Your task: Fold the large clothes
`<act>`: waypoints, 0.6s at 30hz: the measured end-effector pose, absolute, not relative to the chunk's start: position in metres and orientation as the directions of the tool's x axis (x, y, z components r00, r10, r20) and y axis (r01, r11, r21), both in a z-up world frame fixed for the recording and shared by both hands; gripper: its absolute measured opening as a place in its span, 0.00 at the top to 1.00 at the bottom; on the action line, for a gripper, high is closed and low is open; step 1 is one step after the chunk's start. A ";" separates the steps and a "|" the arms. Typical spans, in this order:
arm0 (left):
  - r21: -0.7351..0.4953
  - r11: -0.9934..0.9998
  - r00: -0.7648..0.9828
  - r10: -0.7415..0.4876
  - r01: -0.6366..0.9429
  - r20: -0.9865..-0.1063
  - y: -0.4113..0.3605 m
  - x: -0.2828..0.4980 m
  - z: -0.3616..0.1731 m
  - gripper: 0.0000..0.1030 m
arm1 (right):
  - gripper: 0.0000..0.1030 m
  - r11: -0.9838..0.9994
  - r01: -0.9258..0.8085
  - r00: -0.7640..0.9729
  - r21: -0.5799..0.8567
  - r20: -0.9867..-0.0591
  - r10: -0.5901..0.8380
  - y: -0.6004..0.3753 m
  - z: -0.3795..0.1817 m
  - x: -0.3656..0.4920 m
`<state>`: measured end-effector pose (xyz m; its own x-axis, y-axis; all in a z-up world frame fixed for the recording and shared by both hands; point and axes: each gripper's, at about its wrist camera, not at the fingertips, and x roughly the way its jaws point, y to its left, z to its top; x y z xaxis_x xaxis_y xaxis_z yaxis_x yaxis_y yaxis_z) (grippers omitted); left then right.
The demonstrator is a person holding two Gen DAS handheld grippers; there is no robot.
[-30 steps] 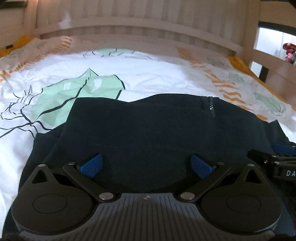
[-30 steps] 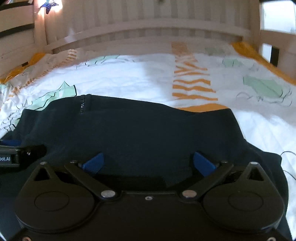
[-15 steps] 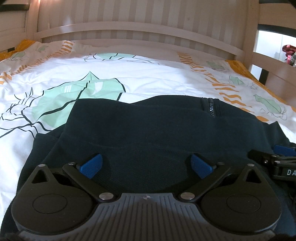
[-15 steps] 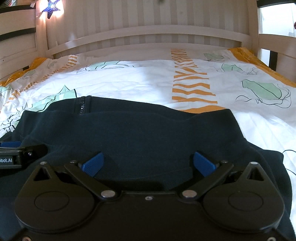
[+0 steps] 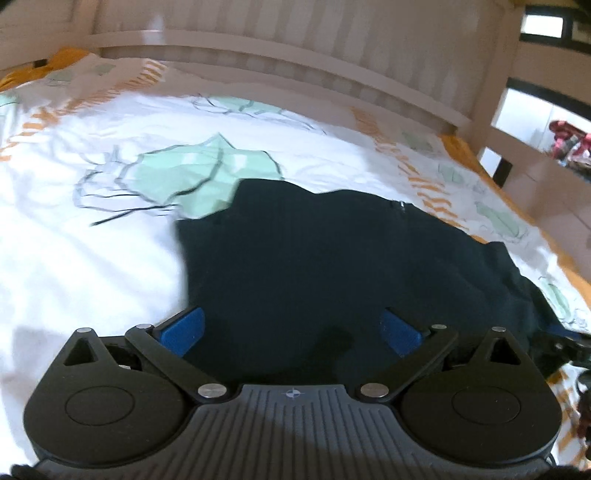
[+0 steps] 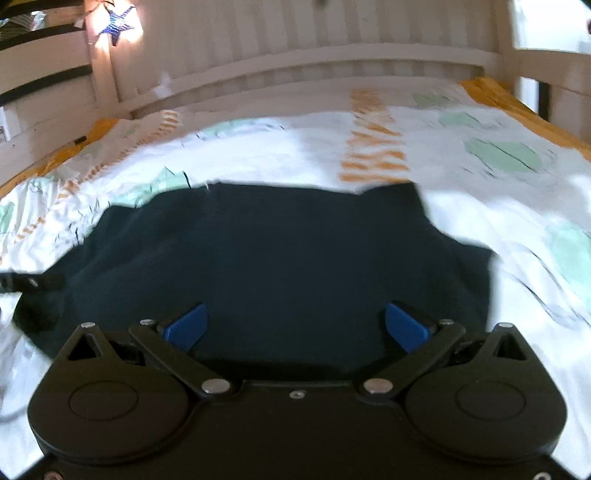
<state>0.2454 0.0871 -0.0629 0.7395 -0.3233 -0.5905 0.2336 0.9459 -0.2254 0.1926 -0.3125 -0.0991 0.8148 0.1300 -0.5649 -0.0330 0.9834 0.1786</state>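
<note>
A dark navy garment [image 5: 332, 258] with a small zipper [image 5: 400, 206] lies folded on the bed, seen again in the right wrist view as the same dark garment [image 6: 266, 258]. My left gripper [image 5: 291, 328] hovers over its near edge, open, blue pads wide apart with nothing between them. My right gripper [image 6: 295, 326] is likewise open over the cloth's near edge. The right gripper's tip shows at the far right of the left wrist view [image 5: 569, 345]; the left gripper's tip shows at the left edge of the right wrist view [image 6: 26, 282]. Both views are motion-blurred.
The white duvet [image 5: 92, 258] with green leaf and orange stripe prints covers the bed. A slatted wooden headboard [image 5: 295, 48] runs across the back. A bed rail [image 5: 532, 155] stands on the right, and a star light [image 6: 116, 24] hangs at upper left.
Both grippers have lifted and pulled back from the garment, so more duvet shows around it. The jaws stay open. The views are now blurred by motion.
</note>
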 end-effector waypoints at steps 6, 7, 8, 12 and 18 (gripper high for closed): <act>-0.277 0.948 0.769 -0.293 0.157 -0.567 0.123 0.229 -0.058 0.00 | 0.01 0.962 0.068 0.853 0.266 -0.516 0.083 -0.343 -0.091 0.138; -0.284 0.948 0.779 -0.287 0.146 -0.558 0.127 0.229 -0.056 0.00 | 0.01 0.951 0.088 0.862 0.297 -0.502 0.077 -0.349 -0.091 0.135; -0.287 0.947 0.786 -0.283 0.141 -0.549 0.128 0.232 -0.054 0.00 | 0.01 0.939 0.109 0.869 0.327 -0.491 0.070 -0.356 -0.091 0.135; -0.242 0.957 0.796 -0.270 0.161 -0.541 0.119 0.255 -0.044 0.00 | 0.01 0.922 0.155 0.886 0.354 -0.462 0.028 -0.372 -0.086 0.152; -0.209 0.952 0.713 -0.306 0.224 -0.631 0.096 0.299 -0.045 0.00 | 0.01 0.941 0.100 0.818 0.323 -0.565 0.107 -0.378 -0.084 0.219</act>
